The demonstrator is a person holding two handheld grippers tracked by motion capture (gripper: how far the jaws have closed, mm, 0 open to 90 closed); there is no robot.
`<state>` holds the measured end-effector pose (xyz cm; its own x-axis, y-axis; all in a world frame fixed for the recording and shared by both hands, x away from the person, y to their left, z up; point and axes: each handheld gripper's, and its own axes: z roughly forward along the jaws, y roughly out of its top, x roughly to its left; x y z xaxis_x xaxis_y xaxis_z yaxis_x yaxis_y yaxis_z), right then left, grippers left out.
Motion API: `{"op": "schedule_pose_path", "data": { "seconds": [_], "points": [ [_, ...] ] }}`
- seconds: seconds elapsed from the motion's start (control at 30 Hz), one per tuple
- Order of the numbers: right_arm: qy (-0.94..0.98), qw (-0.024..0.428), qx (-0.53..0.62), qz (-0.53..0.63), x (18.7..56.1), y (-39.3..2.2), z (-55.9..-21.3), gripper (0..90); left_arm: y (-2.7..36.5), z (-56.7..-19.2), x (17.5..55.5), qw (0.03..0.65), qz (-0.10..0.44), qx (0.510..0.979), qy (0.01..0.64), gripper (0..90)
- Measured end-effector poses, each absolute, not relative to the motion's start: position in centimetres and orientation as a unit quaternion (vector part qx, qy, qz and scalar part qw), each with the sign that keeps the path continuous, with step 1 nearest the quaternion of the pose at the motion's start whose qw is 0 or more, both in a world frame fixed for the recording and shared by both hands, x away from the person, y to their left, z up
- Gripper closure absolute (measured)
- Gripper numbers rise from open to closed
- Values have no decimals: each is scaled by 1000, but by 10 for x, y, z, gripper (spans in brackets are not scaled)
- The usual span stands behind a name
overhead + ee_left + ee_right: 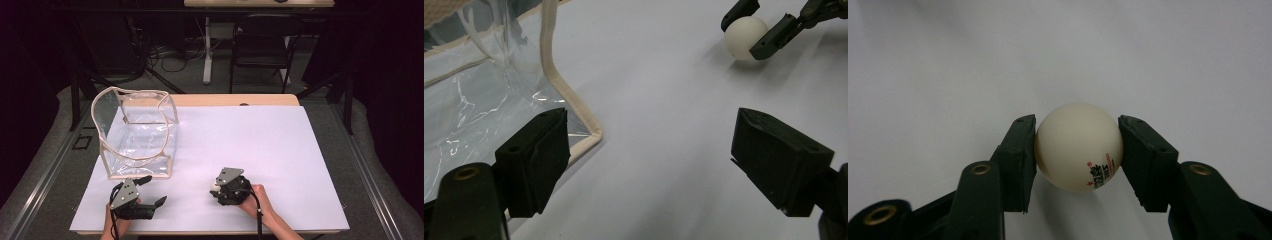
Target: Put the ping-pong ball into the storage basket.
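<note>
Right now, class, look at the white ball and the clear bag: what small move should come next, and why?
Probably a short lift of the ball off the white table cover. The right hand-held gripper has its pads pressed on both sides of the ball, so the grip looks set. The clear bag stands open-topped at the far left, and the left hand-held gripper waits open beside its near corner.

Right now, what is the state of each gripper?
Left gripper: open, holding nothing.
Right gripper: jaws shut on the white ball.
</note>
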<state>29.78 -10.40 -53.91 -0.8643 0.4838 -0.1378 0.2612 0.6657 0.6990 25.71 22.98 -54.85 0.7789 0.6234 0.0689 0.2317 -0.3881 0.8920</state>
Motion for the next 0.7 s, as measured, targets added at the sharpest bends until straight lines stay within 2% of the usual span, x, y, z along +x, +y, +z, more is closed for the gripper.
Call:
{"op": "schedule_pose_path", "data": {
  "seconds": [0.7],
  "points": [
    [892, 175, 217, 355, 302, -113, -529, 506, 230, -549, 258, 486, 199, 809, 263, 162]
  ]
}}
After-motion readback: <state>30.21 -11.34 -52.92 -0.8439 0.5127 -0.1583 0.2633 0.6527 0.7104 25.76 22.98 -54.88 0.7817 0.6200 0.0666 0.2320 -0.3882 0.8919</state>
